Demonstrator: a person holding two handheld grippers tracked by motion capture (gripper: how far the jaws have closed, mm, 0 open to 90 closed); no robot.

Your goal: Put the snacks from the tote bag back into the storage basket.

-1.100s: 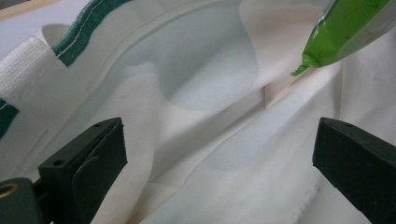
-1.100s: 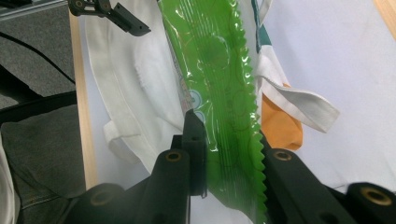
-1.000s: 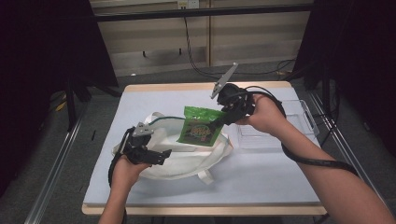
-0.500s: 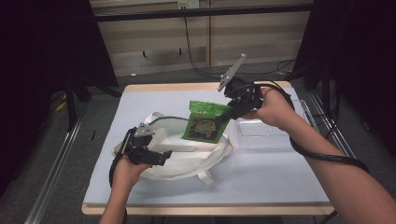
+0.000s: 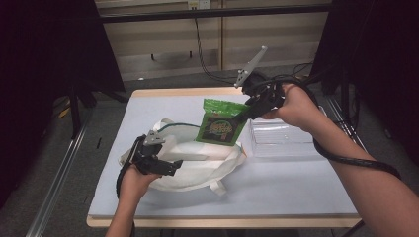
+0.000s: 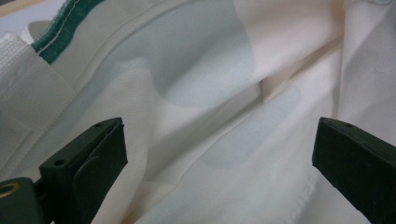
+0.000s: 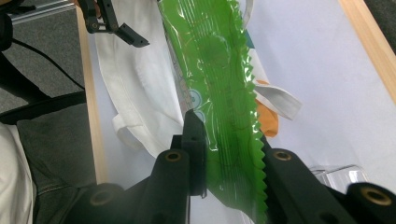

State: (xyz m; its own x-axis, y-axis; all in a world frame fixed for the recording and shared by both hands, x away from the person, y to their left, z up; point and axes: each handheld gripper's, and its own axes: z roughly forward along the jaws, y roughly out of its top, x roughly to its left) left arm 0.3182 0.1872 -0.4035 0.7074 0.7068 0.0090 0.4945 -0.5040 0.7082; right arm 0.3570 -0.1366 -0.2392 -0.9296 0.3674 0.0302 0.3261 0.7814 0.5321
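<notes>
We are lifting the green snack packet (image 5: pixel 220 123), pinched in our right gripper (image 5: pixel 245 114), higher above the white cloth bag (image 5: pixel 197 165); our left gripper (image 5: pixel 173 164) is staying spread on it.

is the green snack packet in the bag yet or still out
Out. The right gripper holds the green packet by its top edge, hanging above the white cloth bag, with its whole printed face visible.

From where I stood, no lettering could be made out. The green snack bag (image 5: pixel 220 123) near the middle of the high view carried a dark round printed emblem, but its words were too small and blurred to read.
</notes>
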